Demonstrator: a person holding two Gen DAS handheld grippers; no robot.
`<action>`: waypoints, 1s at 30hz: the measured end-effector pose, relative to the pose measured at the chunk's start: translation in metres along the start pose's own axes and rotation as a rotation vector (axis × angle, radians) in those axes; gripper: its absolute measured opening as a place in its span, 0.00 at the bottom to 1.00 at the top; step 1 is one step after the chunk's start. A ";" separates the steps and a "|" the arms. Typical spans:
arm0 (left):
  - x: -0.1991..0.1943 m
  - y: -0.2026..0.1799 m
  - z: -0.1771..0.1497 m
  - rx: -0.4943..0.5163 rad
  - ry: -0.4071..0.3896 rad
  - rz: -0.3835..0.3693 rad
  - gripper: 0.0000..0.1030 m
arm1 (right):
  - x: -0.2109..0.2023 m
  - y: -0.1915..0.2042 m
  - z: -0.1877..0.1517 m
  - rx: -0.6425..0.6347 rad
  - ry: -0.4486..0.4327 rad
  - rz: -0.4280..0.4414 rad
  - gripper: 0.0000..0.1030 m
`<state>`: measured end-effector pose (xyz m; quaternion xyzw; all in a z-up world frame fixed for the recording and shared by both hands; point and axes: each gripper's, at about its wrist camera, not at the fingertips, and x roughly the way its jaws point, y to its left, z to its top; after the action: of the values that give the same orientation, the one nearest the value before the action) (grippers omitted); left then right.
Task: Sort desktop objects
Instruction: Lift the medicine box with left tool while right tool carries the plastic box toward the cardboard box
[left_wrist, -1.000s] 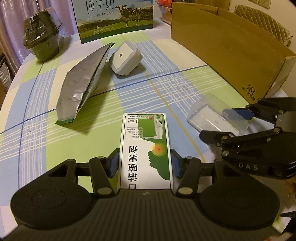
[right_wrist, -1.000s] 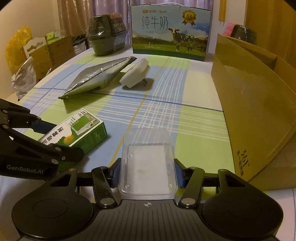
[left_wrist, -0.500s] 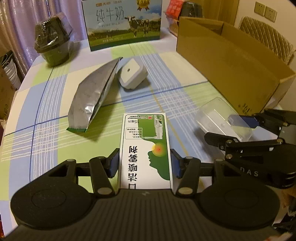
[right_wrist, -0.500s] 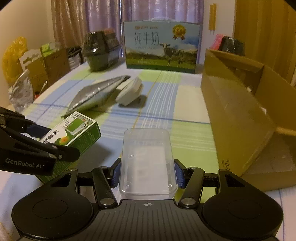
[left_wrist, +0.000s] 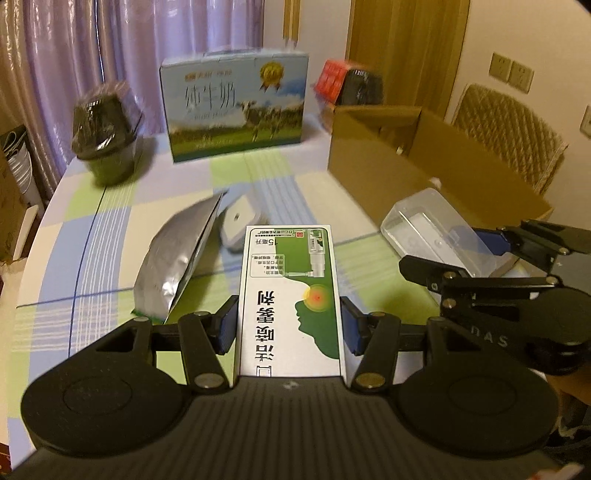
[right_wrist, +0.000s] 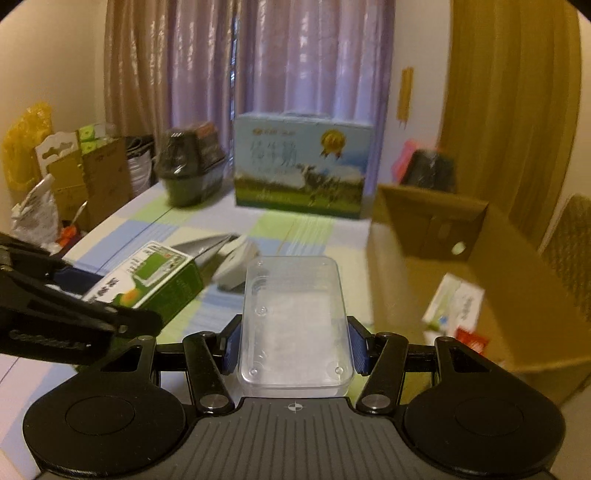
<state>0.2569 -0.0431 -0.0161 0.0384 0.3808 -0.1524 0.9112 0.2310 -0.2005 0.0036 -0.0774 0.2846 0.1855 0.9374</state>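
I hold both grippers lifted above the table (left_wrist: 110, 206). The left gripper (left_wrist: 288, 326) clamps the green-and-white medicine box (left_wrist: 291, 295) between its pads; the right gripper (right_wrist: 293, 345) clamps the clear plastic case (right_wrist: 295, 321) – both carried in the air. Ahead and right of it the open cardboard box (right_wrist: 476, 266) is blurred; the packets inside I cannot read.

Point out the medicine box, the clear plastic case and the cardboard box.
medicine box (left_wrist: 291, 295), left wrist view, middle of its printed top face
clear plastic case (right_wrist: 295, 317), right wrist view, centre of its lid
cardboard box (right_wrist: 391, 273), right wrist view, near side wall
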 end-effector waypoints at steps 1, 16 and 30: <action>-0.001 -0.002 0.003 -0.003 -0.008 -0.004 0.49 | -0.002 -0.004 0.003 0.013 -0.004 0.001 0.52; -0.001 -0.050 0.039 -0.002 -0.079 -0.083 0.49 | -0.039 -0.072 0.031 0.046 -0.088 -0.145 0.52; 0.019 -0.109 0.068 0.018 -0.111 -0.203 0.49 | -0.059 -0.166 0.026 0.241 -0.113 -0.288 0.52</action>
<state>0.2828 -0.1640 0.0233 -0.0007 0.3303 -0.2491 0.9104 0.2638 -0.3645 0.0649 0.0060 0.2377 0.0183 0.9712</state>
